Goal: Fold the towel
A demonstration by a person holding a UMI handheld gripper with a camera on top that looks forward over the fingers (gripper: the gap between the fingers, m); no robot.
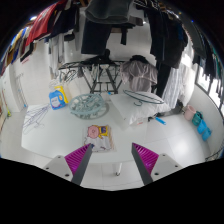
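My gripper (112,160) is open and holds nothing. Its two fingers with magenta pads (78,158) stand wide apart over a white table (120,128). A small folded cloth with a pink print (97,131) lies on the table just ahead of the fingers, apart from them. A pale grey-green folded towel (89,106) lies further on, beyond that cloth. A small white object (115,171) lies on the table between the fingers, low down.
A person in dark clothes (115,35) stands at the far side of the table. A metal wire rack (95,75) and a bundled cloth (137,75) sit before them. A yellow-blue packet (59,97) lies to the left, blue items (197,122) to the right.
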